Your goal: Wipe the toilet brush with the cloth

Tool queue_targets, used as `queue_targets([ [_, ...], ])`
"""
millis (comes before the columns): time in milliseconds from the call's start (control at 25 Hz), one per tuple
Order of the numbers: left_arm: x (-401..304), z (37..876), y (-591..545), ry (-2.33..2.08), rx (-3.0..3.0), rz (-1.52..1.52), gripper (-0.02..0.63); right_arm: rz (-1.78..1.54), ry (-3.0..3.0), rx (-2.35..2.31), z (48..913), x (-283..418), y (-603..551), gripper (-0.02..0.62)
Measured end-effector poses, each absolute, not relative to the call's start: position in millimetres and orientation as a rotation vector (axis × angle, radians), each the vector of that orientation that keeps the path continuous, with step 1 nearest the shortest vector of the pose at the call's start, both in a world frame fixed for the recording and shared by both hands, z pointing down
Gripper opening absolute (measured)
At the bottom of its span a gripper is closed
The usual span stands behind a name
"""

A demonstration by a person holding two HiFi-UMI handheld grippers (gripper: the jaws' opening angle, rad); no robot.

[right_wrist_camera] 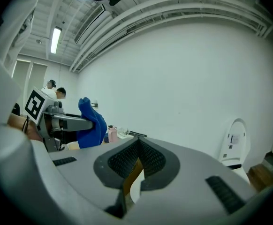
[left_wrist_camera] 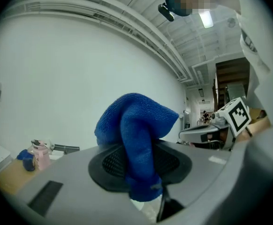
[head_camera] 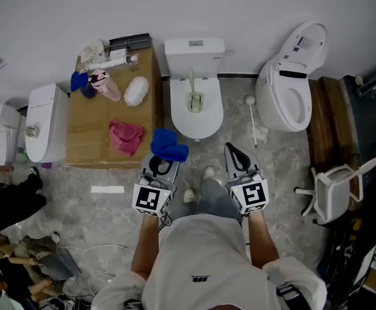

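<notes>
Left claw (head_camera: 161,168): the blue cloth (head_camera: 169,146) is being pinched between its pads, with most of the fabric bunching loosely above the tips.
Right claw (right_wrist_camera: 135,165): it is being held pressed together with nothing in it (only background is showing through the slit below the pads).
Toilet brush (head_camera: 194,95): this is being taken as the pale long-handled piece lying on the middle toilet (head_camera: 194,124), ahead of both claws and well apart from them. A thin white stick with a round head (head_camera: 253,124) is lying on the floor just right of that toilet and may be the brush instead.
Step in hand: the pick-up is being judged as next, since no brush is being touched yet.
Doing it well: the right claw is being called on to spread first, then to be closed on the handle end, so the head is being left free.
Cloth: the loose bunch, not the claw tips, is being favoured for contact.
Risk: a thin handle is being judged likely to roll or twist in a shallow pinch.
</notes>
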State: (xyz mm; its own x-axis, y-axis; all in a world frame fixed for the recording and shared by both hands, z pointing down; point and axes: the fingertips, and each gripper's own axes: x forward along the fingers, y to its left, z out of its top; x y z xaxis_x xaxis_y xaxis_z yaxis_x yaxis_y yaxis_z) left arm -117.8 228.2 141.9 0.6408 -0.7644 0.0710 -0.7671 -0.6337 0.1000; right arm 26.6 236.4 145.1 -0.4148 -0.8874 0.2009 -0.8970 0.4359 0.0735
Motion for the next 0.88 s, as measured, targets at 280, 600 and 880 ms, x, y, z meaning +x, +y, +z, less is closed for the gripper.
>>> queue_targets([
  [280,-97.7,166.2,179.1,-1.247,2.72,0.064,0.133,0.098,-2.498,1.514,165.4,31.4,184.3,-0.006],
  [600,-73.1,208.8,103.4,-1.217,2.668,0.086,0.133,0.165,-2.522,1.409,210.2,49.4,98.5,-0.006],
  [880,-54.2,250.8,37.7,-1.252,2.558,0.172,0.133,0.297,-2.523,1.244,264.6,69.4,27.8,-0.006],
])
